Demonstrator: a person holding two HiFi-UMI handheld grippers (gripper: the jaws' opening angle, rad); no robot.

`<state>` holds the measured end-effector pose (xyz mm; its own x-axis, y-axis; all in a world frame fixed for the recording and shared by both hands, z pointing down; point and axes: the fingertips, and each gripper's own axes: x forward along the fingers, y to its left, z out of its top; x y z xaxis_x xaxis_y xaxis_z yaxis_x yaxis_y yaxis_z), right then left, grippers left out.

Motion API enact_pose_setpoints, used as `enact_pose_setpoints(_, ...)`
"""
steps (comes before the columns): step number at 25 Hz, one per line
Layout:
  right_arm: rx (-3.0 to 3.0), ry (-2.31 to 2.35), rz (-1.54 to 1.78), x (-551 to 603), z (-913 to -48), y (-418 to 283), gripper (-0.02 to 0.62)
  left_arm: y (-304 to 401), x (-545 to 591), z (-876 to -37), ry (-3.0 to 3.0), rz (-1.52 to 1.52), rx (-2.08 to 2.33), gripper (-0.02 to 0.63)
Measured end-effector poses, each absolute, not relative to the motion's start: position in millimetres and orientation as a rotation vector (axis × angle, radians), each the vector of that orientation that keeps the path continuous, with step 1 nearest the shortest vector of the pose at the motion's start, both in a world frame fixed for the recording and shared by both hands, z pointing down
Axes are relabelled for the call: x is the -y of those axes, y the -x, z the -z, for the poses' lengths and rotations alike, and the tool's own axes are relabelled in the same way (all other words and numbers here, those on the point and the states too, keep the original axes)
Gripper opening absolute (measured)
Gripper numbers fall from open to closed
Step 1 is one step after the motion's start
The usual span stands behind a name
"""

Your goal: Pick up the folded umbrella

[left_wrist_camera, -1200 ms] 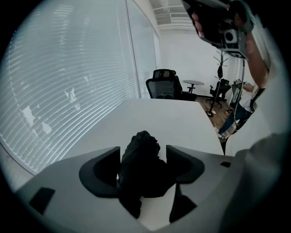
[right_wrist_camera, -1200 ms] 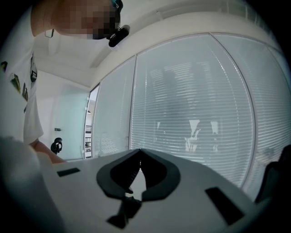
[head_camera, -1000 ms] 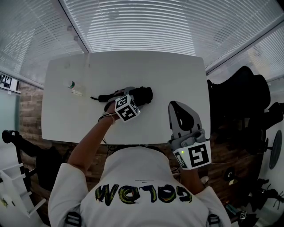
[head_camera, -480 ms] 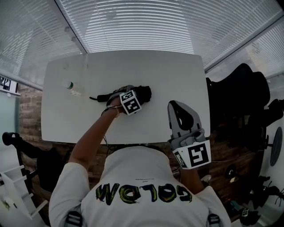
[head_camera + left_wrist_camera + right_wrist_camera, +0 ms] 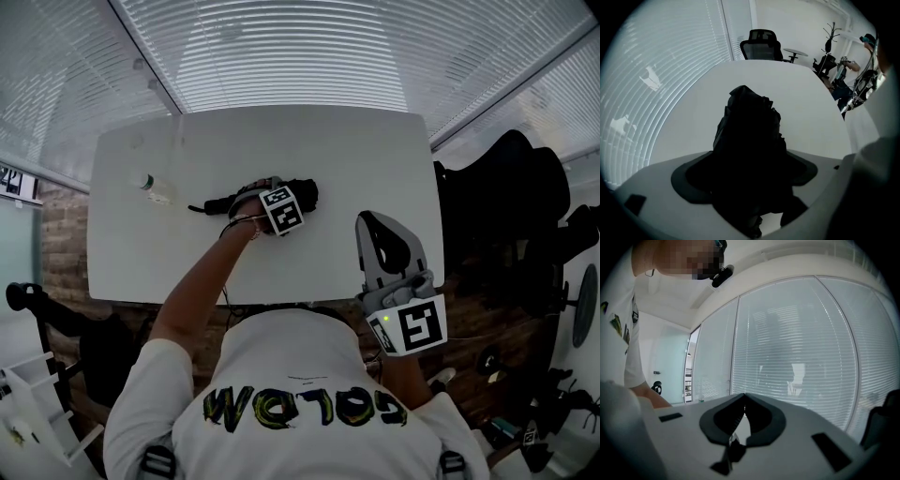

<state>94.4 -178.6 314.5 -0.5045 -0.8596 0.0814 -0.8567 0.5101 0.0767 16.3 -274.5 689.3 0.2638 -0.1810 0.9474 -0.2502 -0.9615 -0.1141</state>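
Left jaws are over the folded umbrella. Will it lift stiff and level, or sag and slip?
The folded umbrella looks bunched and soft, so pads will probably squash fabric first. Its thin end sticks out past the left gripper, whose jaws are opening around it, so it may tip that way. It likely has a stiff core, since it lies straight.

Head view: taken from above the person, faced steeply down; the whole table [image 5: 375,150] is seen from well above.
Left gripper view: faced steeply down onto the table, set very near the umbrella [image 5: 750,140], which fills the middle.
Right gripper view: held level, faced toward the blinds [image 5: 801,357].
Shared: table and umbrella are shown in head and left gripper views.
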Motion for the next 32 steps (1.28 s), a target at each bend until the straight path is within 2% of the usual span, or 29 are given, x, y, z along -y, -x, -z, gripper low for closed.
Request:
enact_pose_setpoints(5,2.641,-1.496,0.039,180.8,-315.4,-91.8,0.012,-16.2,276.4,-686.2,-2.477,-1.811,0.467,0.417)
enact_pose_setpoints(9,2.639,-1.492,0.027,181.2,-318.8,-90.8,0.012,-15.0,277.8,-682.9,-2.52,-1.818,0.521,0.34)
enact_pose_setpoints(16,2.636,-1.495,0.032,181.5,-317.7,-89.9,0.012,-13.4,275.8,-679.5,-2.561,-1.865,0.556,0.265)
enact_pose_setpoints(25,2.63,-1.511,0.034,177.1,-317.2,-93.8,0.012,-8.5,272.1,-670.8,-2.56,-1.82,0.626,0.252)
enact_pose_setpoints(32,2.633,-1.511,0.035,177.7,-317.7,-91.8,0.012,2.0,278.2,-644.3,-2.567,-1.666,0.743,0.249)
